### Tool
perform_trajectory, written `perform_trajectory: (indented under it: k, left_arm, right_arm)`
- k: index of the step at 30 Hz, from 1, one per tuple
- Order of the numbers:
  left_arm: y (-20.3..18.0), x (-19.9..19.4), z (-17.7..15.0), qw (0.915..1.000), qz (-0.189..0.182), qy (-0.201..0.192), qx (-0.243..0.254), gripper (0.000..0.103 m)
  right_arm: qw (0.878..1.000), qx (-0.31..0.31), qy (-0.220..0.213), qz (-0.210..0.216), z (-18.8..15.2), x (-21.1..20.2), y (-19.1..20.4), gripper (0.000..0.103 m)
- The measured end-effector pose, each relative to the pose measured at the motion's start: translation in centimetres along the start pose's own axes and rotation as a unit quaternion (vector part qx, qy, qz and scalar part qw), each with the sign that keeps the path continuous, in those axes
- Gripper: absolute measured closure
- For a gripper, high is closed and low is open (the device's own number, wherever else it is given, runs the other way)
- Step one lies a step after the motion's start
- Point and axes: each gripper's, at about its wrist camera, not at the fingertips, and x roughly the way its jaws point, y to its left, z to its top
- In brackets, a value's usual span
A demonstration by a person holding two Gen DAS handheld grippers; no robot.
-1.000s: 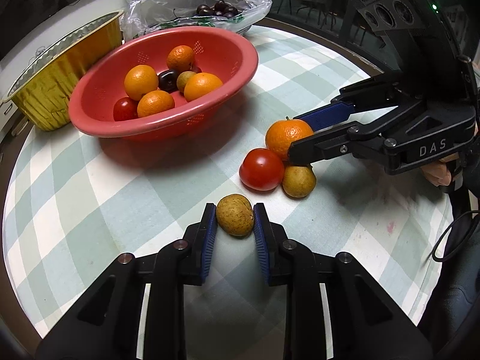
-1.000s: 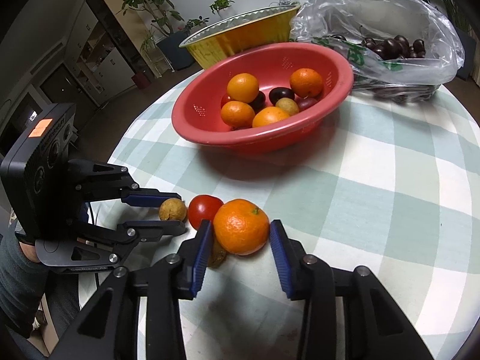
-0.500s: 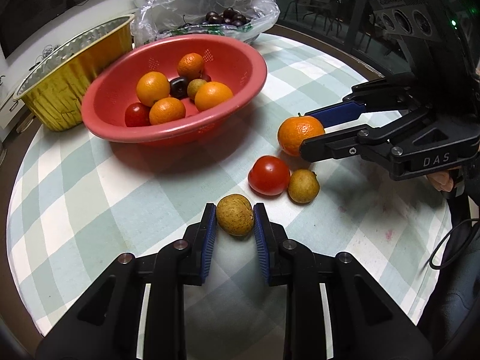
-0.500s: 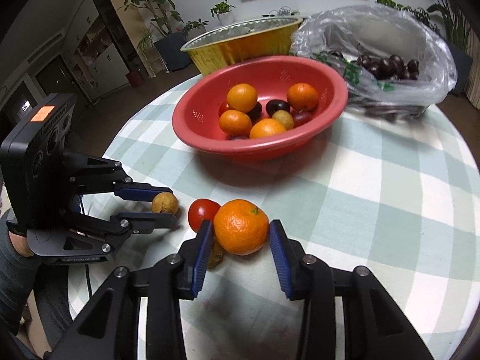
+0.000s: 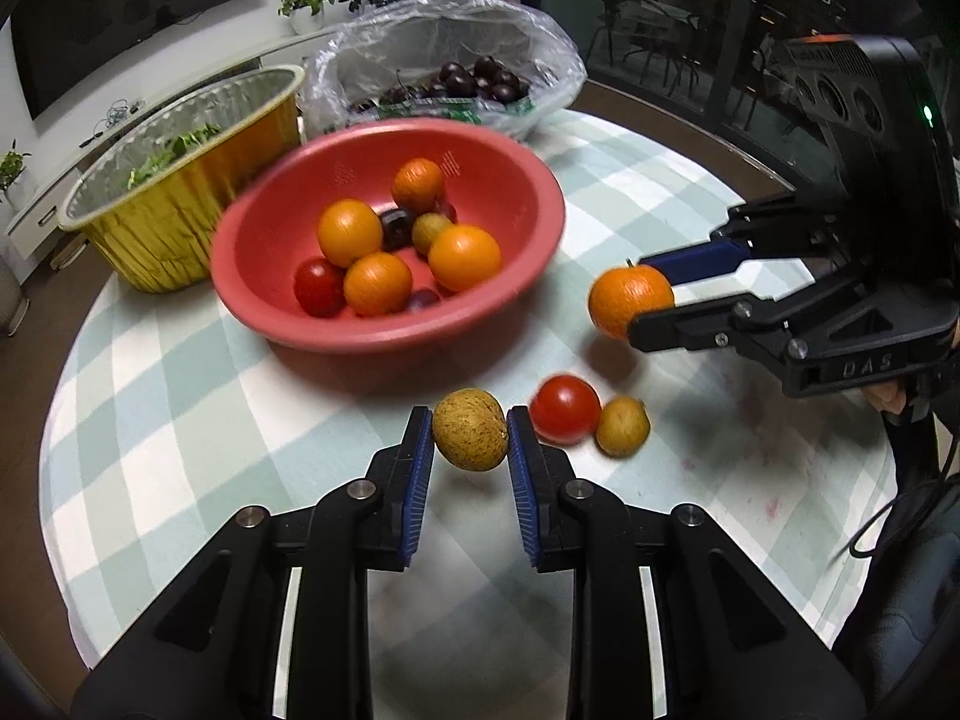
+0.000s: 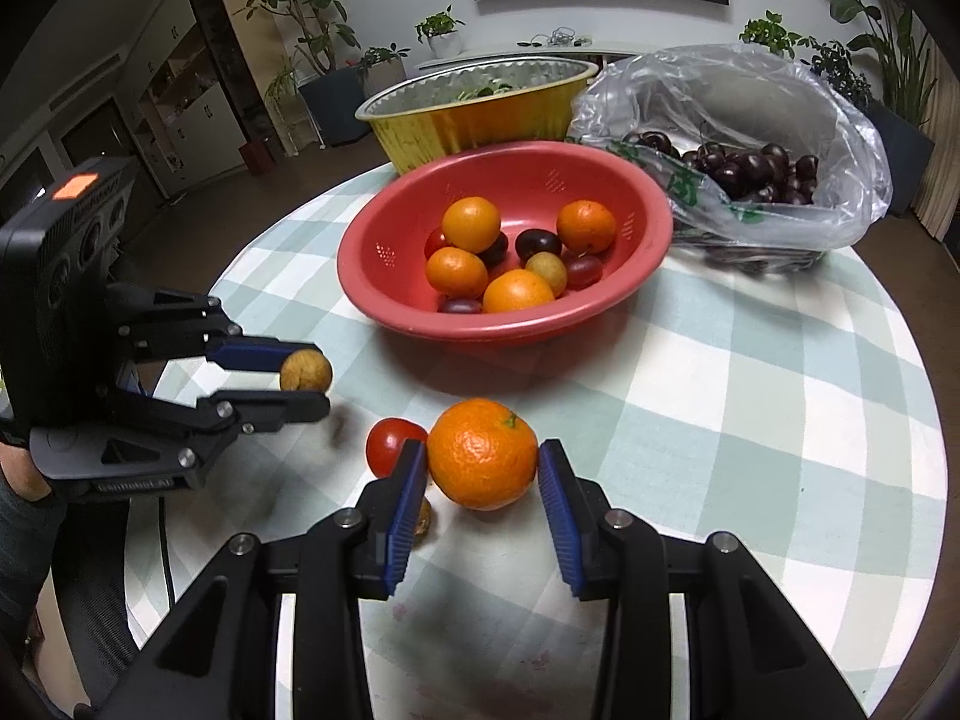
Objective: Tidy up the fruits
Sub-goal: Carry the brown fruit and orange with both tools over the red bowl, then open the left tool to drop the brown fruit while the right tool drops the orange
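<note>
My left gripper is shut on a small brown round fruit, lifted off the cloth; the right wrist view shows the same brown fruit between the left gripper's fingers. My right gripper is shut on an orange tangerine, held above the table; the left wrist view has that tangerine at the right. A red tomato and a second small brown fruit lie on the cloth. The red bowl behind holds tangerines, tomatoes and dark fruits.
A gold foil tub with greens stands at the back left. A clear plastic bag of dark cherries sits behind the bowl. The round table's checked cloth ends at a dark rim on all sides. A person's hand holds the right gripper.
Both grippers have risen with their fruit off the cloth. The tangerine has left the tomato and small brown fruit, which stay on the table. The bowl now looks nearer.
</note>
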Motion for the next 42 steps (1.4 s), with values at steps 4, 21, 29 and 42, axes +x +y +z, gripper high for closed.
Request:
perform_trajectory:
  k: [4, 21, 29, 42]
  left_arm:
    - [1.1, -0.9, 1.5, 0.9998, 0.01, -0.017, -0.007, 0.08]
    - [2.7, -0.5, 7.0, 0.9985, 0.036, -0.039, -0.012, 0.08]
    - [4.3, 0.6, 7.9, 0.9983, 0.041, -0.029, -0.031, 0.08]
    - [5.8, 3.9, 8.6, 0.9976, 0.048, -0.01, -0.048, 0.08]
  right_arm:
    - [1.0, -0.009, -0.004, -0.008, 0.6, -0.3, 0.2, 0.062]
    - [0.997, -0.051, -0.036, -0.033, 6.7, -0.8, 1.2, 0.062]
    - [0.997, -0.065, -0.031, -0.038, 9.5, 0.8, 1.2, 0.062]
    - [0.996, -0.075, -0.002, -0.051, 10.8, 4.5, 0.5, 0.062]
